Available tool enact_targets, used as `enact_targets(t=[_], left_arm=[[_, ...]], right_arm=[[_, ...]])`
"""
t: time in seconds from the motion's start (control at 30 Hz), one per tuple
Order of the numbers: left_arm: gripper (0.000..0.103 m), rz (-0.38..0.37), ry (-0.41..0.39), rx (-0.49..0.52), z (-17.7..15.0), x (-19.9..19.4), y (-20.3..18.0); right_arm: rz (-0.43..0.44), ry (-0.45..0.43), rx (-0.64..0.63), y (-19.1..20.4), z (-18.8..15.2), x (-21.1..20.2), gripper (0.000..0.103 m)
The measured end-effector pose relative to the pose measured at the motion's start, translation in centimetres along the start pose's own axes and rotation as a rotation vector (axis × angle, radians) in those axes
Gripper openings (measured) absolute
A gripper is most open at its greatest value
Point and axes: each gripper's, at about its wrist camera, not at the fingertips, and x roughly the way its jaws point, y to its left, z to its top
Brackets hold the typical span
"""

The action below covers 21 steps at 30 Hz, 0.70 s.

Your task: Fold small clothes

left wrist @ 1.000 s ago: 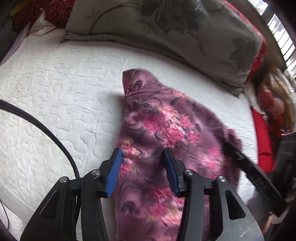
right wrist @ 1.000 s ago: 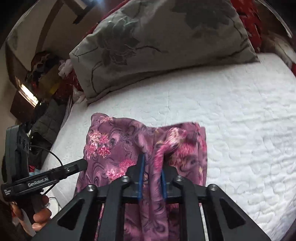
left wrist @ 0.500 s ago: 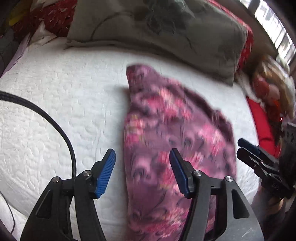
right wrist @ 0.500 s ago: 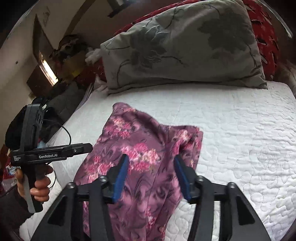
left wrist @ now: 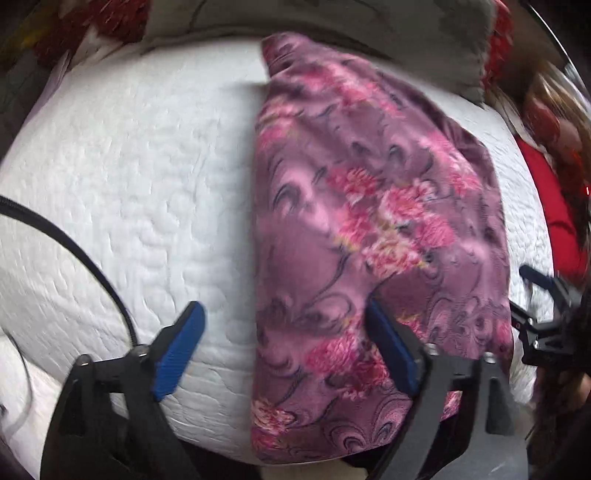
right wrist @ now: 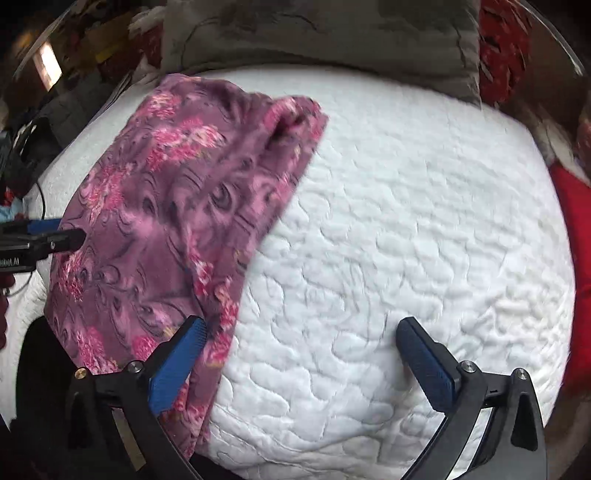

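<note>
Both grippers now let go of the purple floral garment (left wrist: 369,221), which a second ago was pinched between their pads, and it lies folded on the white quilt (left wrist: 129,184).

The garment lies as a long strip from near the grey pillow (right wrist: 321,33) at the far side down to the near edge of the bed, where its end hangs a little over. The left gripper (left wrist: 284,332) is opening wide; the left edge of the cloth lies between its blue pads, but they do not press on it. The right gripper (right wrist: 299,336) is opening wide too, with only quilt between its fingers; its left pad is just at the right edge of the garment. A black cable (left wrist: 74,251) crosses the quilt on the left.
</note>
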Motion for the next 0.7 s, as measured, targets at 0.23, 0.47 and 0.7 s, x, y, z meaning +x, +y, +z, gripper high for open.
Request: enact_targets(t=[0.23,0.47,0.7], left_arm=[[0.103,-0.039,0.089,-0.068,-2.2,1.3,1.0],[0.102,-0.036,0.064,-0.021,-6.9,-0.4,0.7],[0.102,0.124,-0.108,0.038,-9.7,-4.6,2.5]], right_arm=[[-0.055,-0.064,0.086,0.2,-2.0,-0.5,0.103],[-0.102,-0.016,0.119,0.3,-2.7,-1.3,0.103],[-0.212,-0.068,0.124,1.8,-2.9,-6.1,0.103]])
